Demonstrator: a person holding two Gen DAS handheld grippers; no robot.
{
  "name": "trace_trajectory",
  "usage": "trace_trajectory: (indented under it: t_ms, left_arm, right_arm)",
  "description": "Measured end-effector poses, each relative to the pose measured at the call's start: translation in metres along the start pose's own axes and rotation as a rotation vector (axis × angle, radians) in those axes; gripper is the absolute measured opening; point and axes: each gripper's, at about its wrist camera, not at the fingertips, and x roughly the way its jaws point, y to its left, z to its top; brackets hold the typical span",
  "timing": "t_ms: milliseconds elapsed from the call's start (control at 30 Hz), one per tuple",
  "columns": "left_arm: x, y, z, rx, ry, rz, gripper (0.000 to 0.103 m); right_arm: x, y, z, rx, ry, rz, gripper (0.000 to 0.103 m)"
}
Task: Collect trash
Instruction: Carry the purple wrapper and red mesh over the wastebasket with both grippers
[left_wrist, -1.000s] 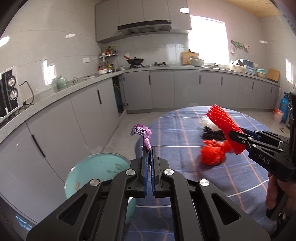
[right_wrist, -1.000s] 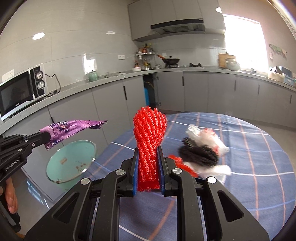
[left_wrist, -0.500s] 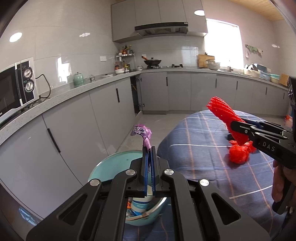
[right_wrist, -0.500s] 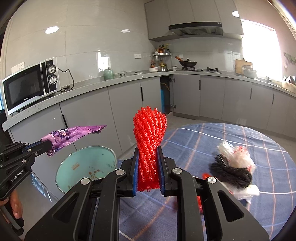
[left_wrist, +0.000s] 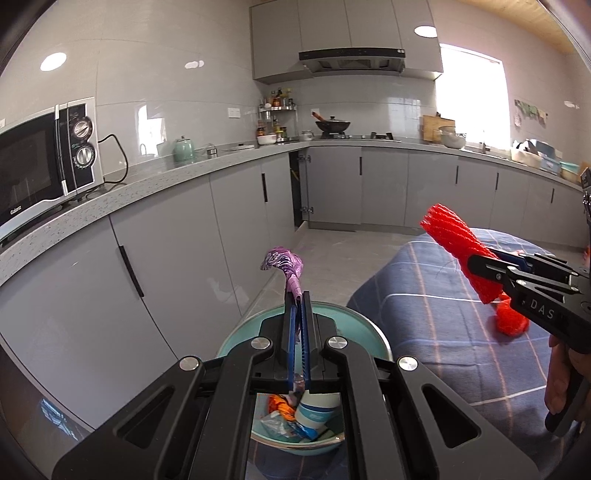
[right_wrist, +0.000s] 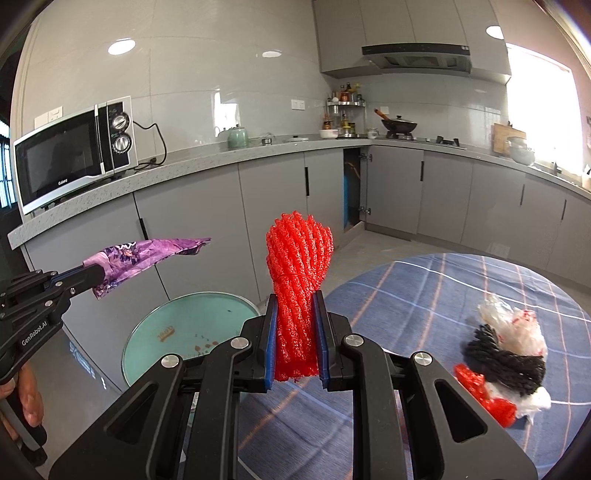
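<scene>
- Now the purple wrapper (left_wrist: 283, 263) is pinched in the left claw (left_wrist: 296, 301), above the teal bin (left_wrist: 365, 331).
- Red foam net (right_wrist: 299, 280) sits clamped in the right claw (right_wrist: 295, 314).
- More trash (right_wrist: 506, 360) lies right on the surface (right_wrist: 424, 295).

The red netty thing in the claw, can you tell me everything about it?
The red foam net is a bright red stretchy mesh sleeve with a ribbed, bumpy weave, and looks soft and squashy. The right gripper has its jaws shut on its lower half, pinching it narrow, while the top fans out wide like a bunch. It stands upright in the air, touching only the blue pads. Seen from the left wrist camera it pokes out slanted above the checked tablecloth.
</scene>
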Motion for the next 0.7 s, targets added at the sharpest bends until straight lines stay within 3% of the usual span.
trace_trajectory:
  t_ms: [700]
  left_arm:
    - [0.009,0.043,-0.009,-0.06,0.019,0.049,0.003]
  right_arm:
    - [0.042,0.054,0.013,-0.08,0.033,0.076,0.018]
